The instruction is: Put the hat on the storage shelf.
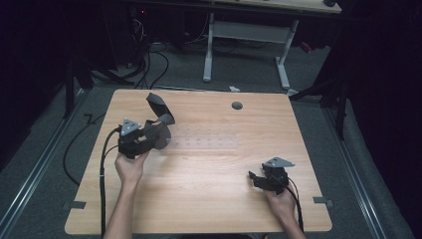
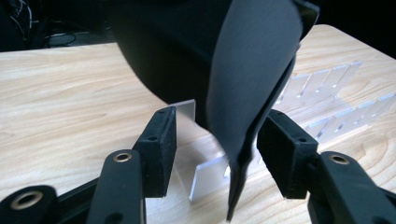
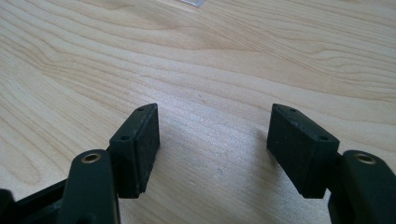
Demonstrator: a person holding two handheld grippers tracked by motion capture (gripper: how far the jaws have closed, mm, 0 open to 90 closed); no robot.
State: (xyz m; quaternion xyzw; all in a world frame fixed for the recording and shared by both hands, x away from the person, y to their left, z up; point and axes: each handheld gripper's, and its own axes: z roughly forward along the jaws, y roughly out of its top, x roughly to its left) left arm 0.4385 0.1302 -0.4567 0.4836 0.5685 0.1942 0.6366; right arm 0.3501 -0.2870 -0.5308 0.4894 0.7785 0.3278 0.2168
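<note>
Black, thin and curved, the sheet (image 2: 252,88) stands between the jaws of the left gripper (image 2: 217,149). The jaws are spread; the sheet's lower edge lies against the right pad, apart from the left one. This is at the left of the table (image 1: 209,199), just by the clear rack (image 1: 206,143). The right gripper (image 3: 212,144), near right, has its jaws wide apart over bare wood, holding nothing.
</note>
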